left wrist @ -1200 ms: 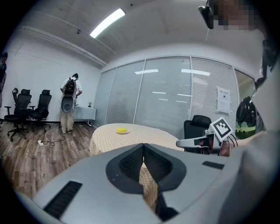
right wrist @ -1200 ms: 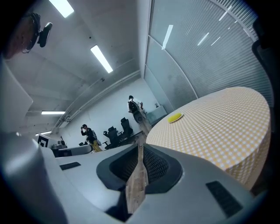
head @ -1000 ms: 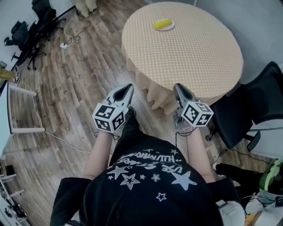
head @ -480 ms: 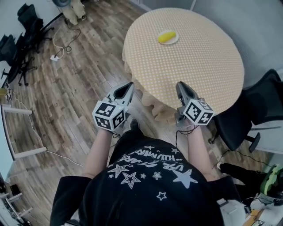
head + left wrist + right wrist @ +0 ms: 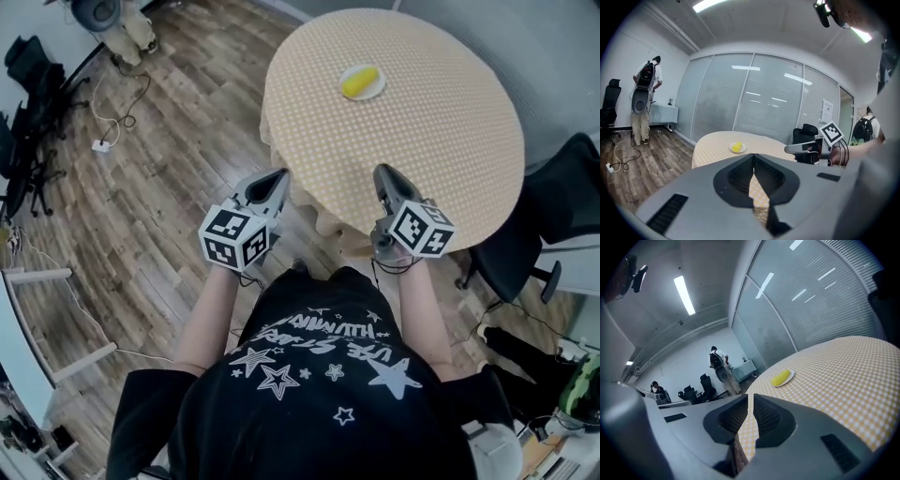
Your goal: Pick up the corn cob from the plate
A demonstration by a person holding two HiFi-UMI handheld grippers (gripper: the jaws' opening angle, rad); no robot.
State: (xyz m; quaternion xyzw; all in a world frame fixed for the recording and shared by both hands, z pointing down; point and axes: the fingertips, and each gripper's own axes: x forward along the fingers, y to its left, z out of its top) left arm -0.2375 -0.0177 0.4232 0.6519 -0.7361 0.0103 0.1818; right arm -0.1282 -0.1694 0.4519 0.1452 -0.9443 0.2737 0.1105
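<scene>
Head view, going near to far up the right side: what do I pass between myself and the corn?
black star-print shirt → right gripper → round checked table → white plate holding the corn cob

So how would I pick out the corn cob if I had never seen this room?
Look for the round table with the yellow checked cloth on the wooden floor. Toward its far side sits a small white plate, the only thing seen on the cloth. The corn cob is the short bright yellow piece lying on that plate.
</scene>
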